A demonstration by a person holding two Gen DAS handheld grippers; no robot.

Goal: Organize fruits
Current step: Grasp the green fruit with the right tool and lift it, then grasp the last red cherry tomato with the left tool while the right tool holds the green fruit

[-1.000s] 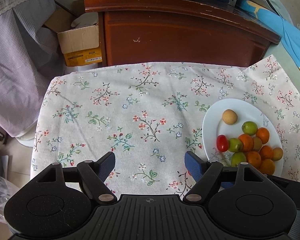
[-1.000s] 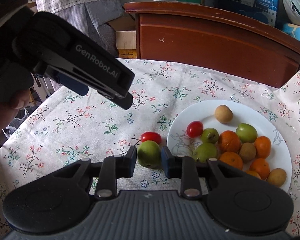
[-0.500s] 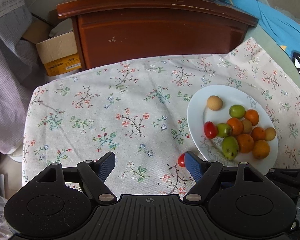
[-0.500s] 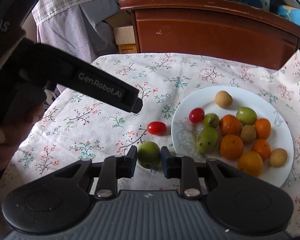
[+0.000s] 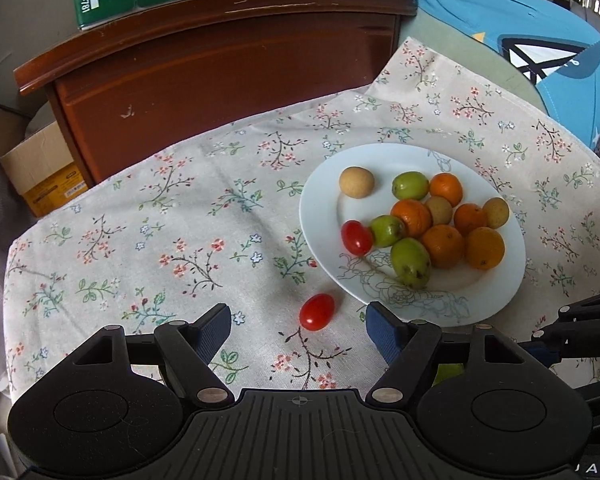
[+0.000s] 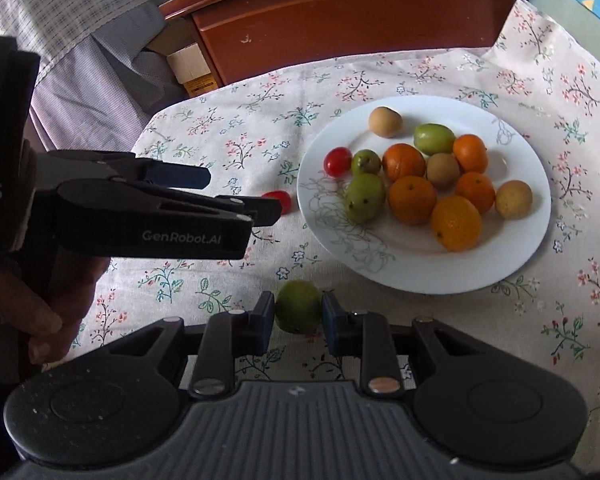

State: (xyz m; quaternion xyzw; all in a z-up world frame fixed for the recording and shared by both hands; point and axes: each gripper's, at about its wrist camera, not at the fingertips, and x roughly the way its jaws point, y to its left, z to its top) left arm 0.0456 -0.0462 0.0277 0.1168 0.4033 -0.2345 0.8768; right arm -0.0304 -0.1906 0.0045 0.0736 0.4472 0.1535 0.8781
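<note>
Fruits are mostly heaped on the plate at right of frame. One green fruit is clenched in the right claw, low centre; it should be carried over the rim and released gently. The left claw, empty, is closing around the tomato on the bench.

Open floral tablecloth stretches left of the white plate, with only a loose cherry tomato lying just off the plate's near rim. The plate's far-left part is bare except for one tan fruit; its middle and right are crowded with oranges and green fruits. A wooden cabinet walls off the table's far edge, seemingly touching the cloth. The left gripper blocks the left-hand approach in the right wrist view
</note>
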